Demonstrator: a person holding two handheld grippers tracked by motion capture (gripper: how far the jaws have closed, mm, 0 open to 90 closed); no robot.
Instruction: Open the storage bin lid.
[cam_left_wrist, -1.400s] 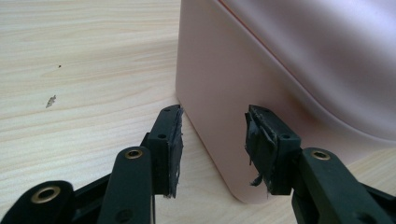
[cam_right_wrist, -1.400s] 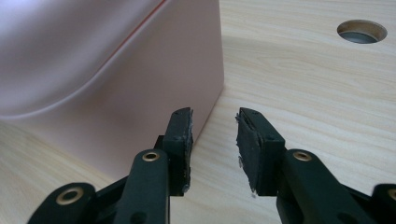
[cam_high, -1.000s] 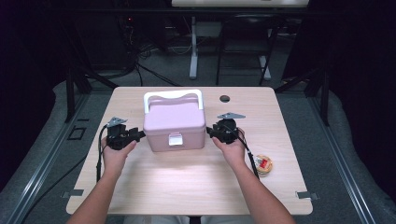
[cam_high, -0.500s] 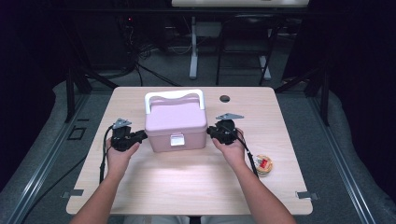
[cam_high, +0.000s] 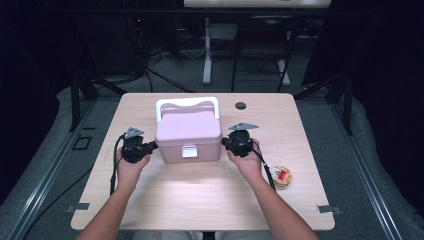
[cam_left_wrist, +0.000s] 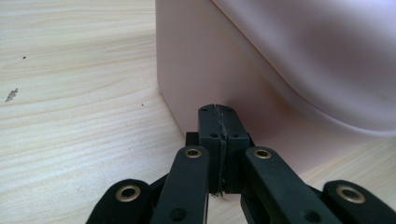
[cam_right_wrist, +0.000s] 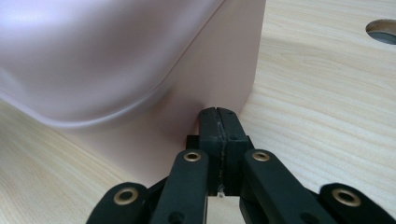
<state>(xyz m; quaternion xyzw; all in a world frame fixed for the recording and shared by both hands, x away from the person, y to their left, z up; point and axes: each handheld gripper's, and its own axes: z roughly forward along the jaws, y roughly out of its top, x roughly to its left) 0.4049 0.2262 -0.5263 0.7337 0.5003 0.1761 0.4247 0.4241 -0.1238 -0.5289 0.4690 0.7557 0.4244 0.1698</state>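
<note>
A pink box (cam_high: 188, 135) with a white handle and a white front latch stands mid-table. My left gripper (cam_high: 151, 146) lies level at its left side, and my right gripper (cam_high: 226, 144) lies level at its right side. In the left gripper view the left gripper (cam_left_wrist: 218, 110) is shut, pad against pad, with its tips at the foot of the box wall (cam_left_wrist: 280, 70). The right gripper (cam_right_wrist: 218, 112) is shut the same way against the opposite wall (cam_right_wrist: 116, 56). Both pairs of jaws have just been closing, with nothing between them.
A small round roll (cam_high: 281, 176) lies on the wooden table (cam_high: 200, 200) near the right forearm. A cable hole (cam_high: 240, 105) sits behind the box on the right. Dark floor, rails and desk legs surround the table.
The left gripper has crept slightly toward the box's left side. The right hand and the box stay where they were.
</note>
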